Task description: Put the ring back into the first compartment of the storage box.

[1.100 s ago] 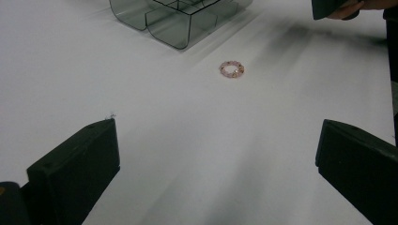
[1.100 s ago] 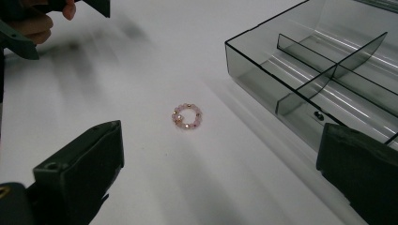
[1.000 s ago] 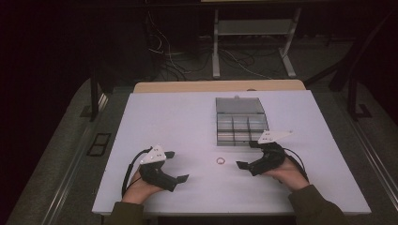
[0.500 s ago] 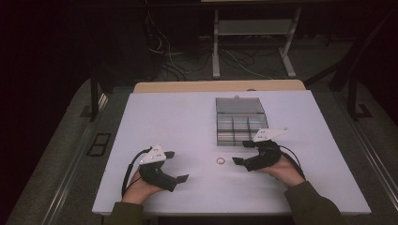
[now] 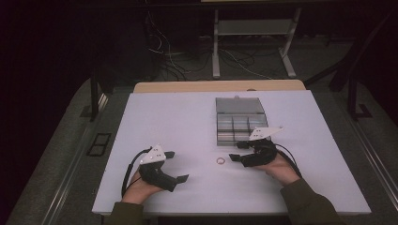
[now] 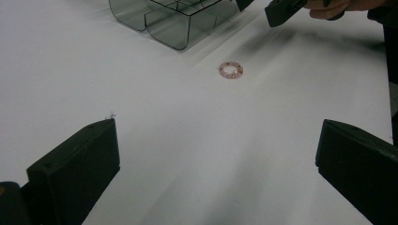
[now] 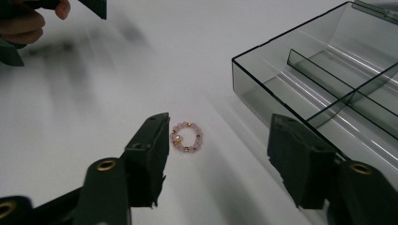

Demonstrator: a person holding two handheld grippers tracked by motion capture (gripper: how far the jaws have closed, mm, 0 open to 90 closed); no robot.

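Between the right gripper's point(image 7: 216, 154) half-closed jaws, just closing in: ring point(image 7: 187, 137) flat on the surface, not yet pinched. Beside the right jaw: box point(image 7: 328, 75), awaiting it. Left gripper point(image 5: 176, 166) spread, idle.

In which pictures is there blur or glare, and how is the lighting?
High view: the white table is lit, surroundings dark. Right gripper view: the bead ring is sharp, the far hand blurred, bright streaks on the clear box. Left gripper view: soft streaky shadows.
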